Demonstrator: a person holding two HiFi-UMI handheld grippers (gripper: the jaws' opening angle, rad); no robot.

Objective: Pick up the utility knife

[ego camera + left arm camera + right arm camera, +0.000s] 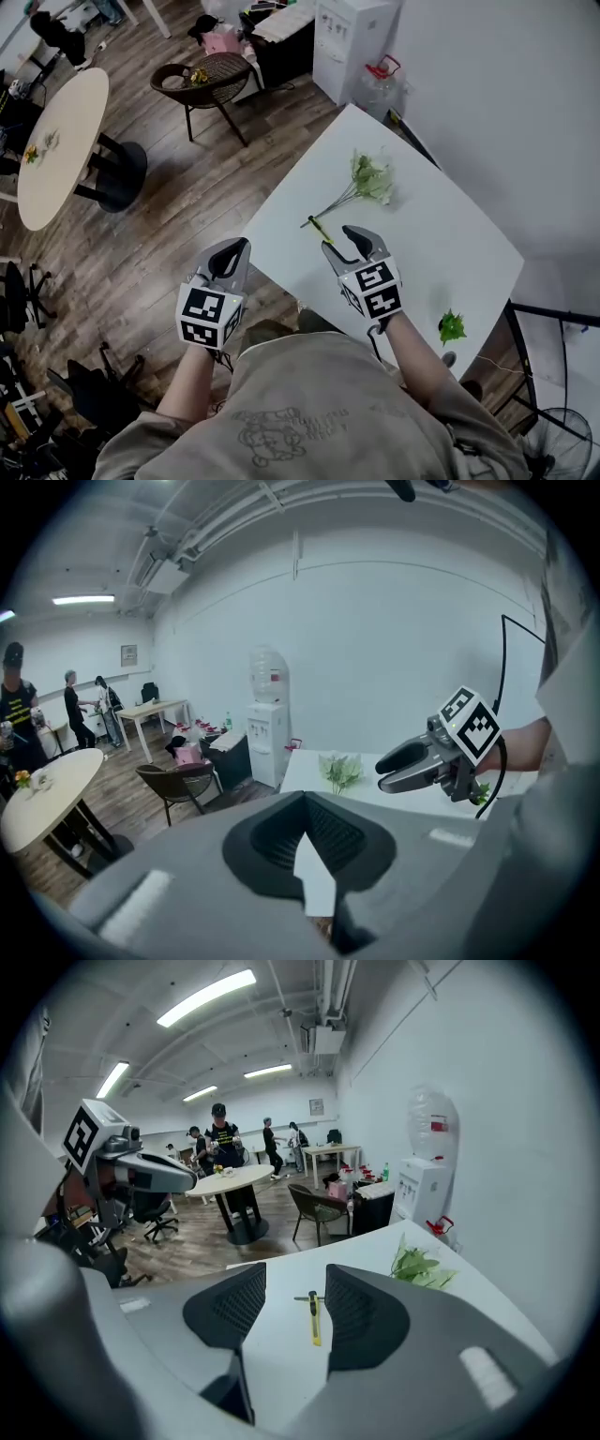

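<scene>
Beyond the far corner of the smooth white rectangular table, by the wall: boxy white water dispenser topped with a clear domed bottle, fill level hard to judge. Next to it, a clear plastic jug with a red handle. Further left on the wood-plank floor, a brown woven tub chair holding something small and yellowish.

Flat on the table near its left edge: slim yellow utility knife with a dark tip, untouched, just ahead of the grey hand-held right gripper and framed by its ribbed black pads. Jaws there wide apart, clamped on nothing.

Grey left gripper off the table's left edge, over the floor, tips pressed together, empty.

Farther across the tabletop, a leafy green sprig on thin stems. Near the right edge, a small green leaf cluster.
</scene>
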